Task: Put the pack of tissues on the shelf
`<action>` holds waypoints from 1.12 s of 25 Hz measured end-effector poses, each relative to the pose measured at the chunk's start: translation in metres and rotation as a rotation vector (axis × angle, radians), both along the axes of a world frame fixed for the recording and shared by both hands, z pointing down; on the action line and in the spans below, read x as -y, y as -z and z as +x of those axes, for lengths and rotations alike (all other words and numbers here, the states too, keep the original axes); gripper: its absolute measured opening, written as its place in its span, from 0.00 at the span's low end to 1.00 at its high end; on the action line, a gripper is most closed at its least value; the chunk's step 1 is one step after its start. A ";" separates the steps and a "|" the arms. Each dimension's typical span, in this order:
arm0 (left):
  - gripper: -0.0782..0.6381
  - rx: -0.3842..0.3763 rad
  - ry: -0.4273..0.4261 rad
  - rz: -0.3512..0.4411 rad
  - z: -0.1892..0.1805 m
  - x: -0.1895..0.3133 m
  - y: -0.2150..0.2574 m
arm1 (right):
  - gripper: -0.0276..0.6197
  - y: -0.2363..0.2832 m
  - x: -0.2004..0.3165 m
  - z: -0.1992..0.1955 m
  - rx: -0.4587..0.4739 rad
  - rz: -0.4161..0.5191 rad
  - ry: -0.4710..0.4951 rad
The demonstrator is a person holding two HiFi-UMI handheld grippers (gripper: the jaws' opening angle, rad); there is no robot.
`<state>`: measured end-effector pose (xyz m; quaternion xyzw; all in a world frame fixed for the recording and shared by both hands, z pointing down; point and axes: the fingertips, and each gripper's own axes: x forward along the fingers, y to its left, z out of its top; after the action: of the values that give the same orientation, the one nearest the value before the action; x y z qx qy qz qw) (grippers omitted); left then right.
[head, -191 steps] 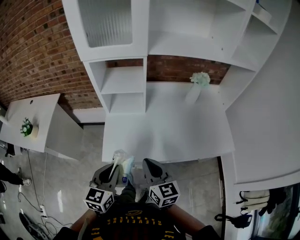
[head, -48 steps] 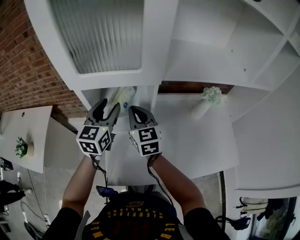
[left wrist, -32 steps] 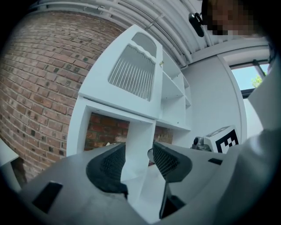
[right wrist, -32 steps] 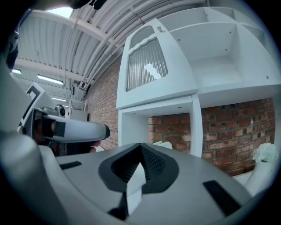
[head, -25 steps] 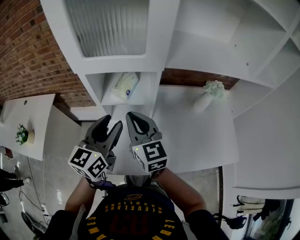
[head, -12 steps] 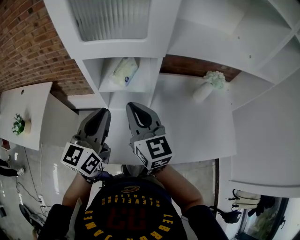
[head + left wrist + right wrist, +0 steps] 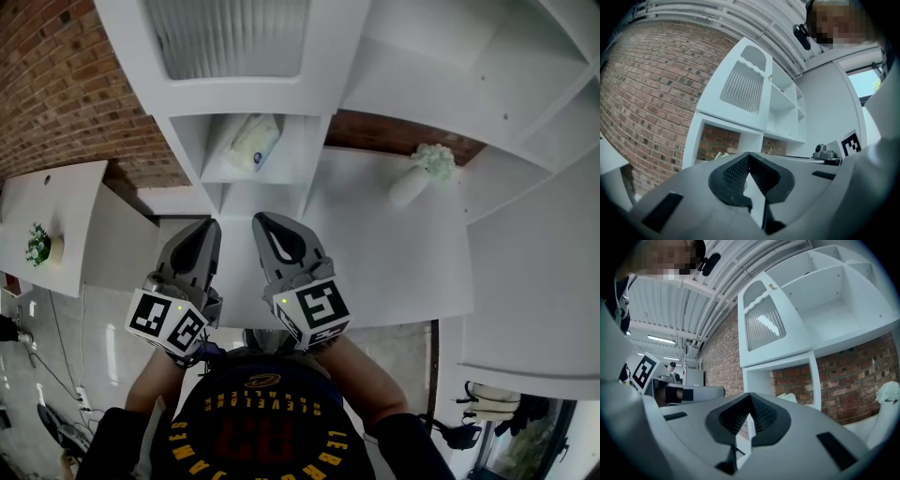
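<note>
The pack of tissues (image 7: 248,142), pale with a greenish print, lies in the upper cubby of the white shelf unit (image 7: 309,94), against the brick back wall. It also shows small in the left gripper view (image 7: 719,155) and the right gripper view (image 7: 789,397). My left gripper (image 7: 208,227) is well below the cubby, over the desk's front, shut with nothing between its jaws (image 7: 749,155). Beside it my right gripper (image 7: 262,221) is also shut and empty (image 7: 750,397). Both point toward the shelf.
A white desk top (image 7: 375,262) runs under the shelf unit, with a white vase of pale flowers (image 7: 417,178) at its back. A lower cubby (image 7: 253,197) sits under the tissues. At the left stands a white side table (image 7: 66,216) with a small plant (image 7: 36,247).
The left gripper's jaws have gone from wide open to shut, empty. Both grippers have drawn back slightly from the shelf. The tissue pack stays in the cubby.
</note>
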<state>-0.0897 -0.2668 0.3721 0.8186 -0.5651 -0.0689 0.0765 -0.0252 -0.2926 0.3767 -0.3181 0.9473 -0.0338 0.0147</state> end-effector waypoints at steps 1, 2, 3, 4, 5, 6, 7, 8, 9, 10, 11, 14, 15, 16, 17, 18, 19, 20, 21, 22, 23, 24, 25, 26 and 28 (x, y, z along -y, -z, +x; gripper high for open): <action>0.11 0.005 -0.001 -0.001 0.000 0.000 0.000 | 0.04 0.001 -0.001 -0.001 -0.004 0.006 0.006; 0.11 0.009 -0.002 -0.002 0.001 0.000 -0.001 | 0.04 0.002 -0.002 -0.003 -0.010 0.014 0.012; 0.11 0.013 -0.005 -0.002 0.001 0.001 -0.001 | 0.04 0.003 -0.003 -0.004 -0.016 0.023 0.018; 0.11 0.016 -0.007 -0.004 0.002 0.001 -0.002 | 0.04 0.004 -0.004 -0.005 -0.019 0.030 0.023; 0.11 0.018 -0.009 -0.005 0.003 0.001 -0.002 | 0.04 0.005 -0.004 -0.005 -0.020 0.033 0.027; 0.11 0.020 -0.010 -0.007 0.004 0.002 -0.003 | 0.04 0.005 -0.004 -0.005 -0.020 0.036 0.030; 0.11 0.023 -0.011 -0.008 0.004 0.002 -0.004 | 0.04 0.006 -0.004 -0.005 -0.021 0.039 0.032; 0.11 0.025 -0.011 -0.010 0.004 0.003 -0.005 | 0.04 0.007 -0.004 -0.006 -0.023 0.041 0.033; 0.11 0.026 -0.012 -0.012 0.004 0.004 -0.005 | 0.04 0.007 -0.003 -0.006 -0.025 0.043 0.034; 0.11 0.027 -0.012 -0.013 0.004 0.005 -0.006 | 0.04 0.008 -0.003 -0.006 -0.026 0.045 0.035; 0.11 0.029 -0.013 -0.014 0.004 0.005 -0.006 | 0.04 0.008 -0.003 -0.006 -0.025 0.045 0.036; 0.11 0.031 -0.015 -0.016 0.005 0.007 -0.008 | 0.04 0.008 -0.001 -0.006 -0.026 0.050 0.038; 0.11 0.031 -0.015 -0.016 0.005 0.007 -0.008 | 0.04 0.008 -0.001 -0.006 -0.027 0.049 0.040; 0.11 0.033 -0.015 -0.016 0.005 0.008 -0.009 | 0.04 0.006 -0.001 -0.007 -0.026 0.046 0.043; 0.11 0.034 -0.015 -0.017 0.004 0.009 -0.009 | 0.04 0.005 0.000 -0.007 -0.025 0.043 0.045; 0.11 0.036 -0.014 -0.017 0.004 0.009 -0.010 | 0.04 0.005 0.000 -0.007 -0.023 0.041 0.047; 0.11 0.037 -0.012 -0.018 0.003 0.010 -0.010 | 0.04 0.006 0.000 -0.008 -0.022 0.043 0.048; 0.11 0.037 -0.011 -0.019 0.003 0.010 -0.011 | 0.04 0.007 0.001 -0.008 -0.021 0.046 0.049; 0.11 0.036 -0.009 -0.020 0.003 0.011 -0.010 | 0.04 0.008 0.001 -0.008 -0.022 0.048 0.050; 0.11 0.035 -0.007 -0.020 0.002 0.011 -0.011 | 0.04 0.008 0.002 -0.008 -0.022 0.048 0.050; 0.11 0.035 -0.006 -0.020 0.002 0.012 -0.011 | 0.04 0.008 0.003 -0.008 -0.023 0.047 0.051; 0.11 0.035 -0.005 -0.020 0.001 0.012 -0.011 | 0.04 0.008 0.003 -0.008 -0.024 0.046 0.051; 0.11 0.035 -0.004 -0.019 0.001 0.012 -0.010 | 0.04 0.007 0.004 -0.009 -0.024 0.044 0.050; 0.11 0.035 -0.005 -0.019 0.000 0.013 -0.010 | 0.04 0.006 0.005 -0.009 -0.024 0.041 0.049; 0.11 0.035 -0.004 -0.016 -0.001 0.014 -0.008 | 0.04 0.006 0.006 -0.009 -0.024 0.039 0.047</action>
<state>-0.0902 -0.2804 0.3805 0.8202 -0.5651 -0.0499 0.0736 -0.0337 -0.2988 0.3710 -0.2959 0.9551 -0.0119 0.0086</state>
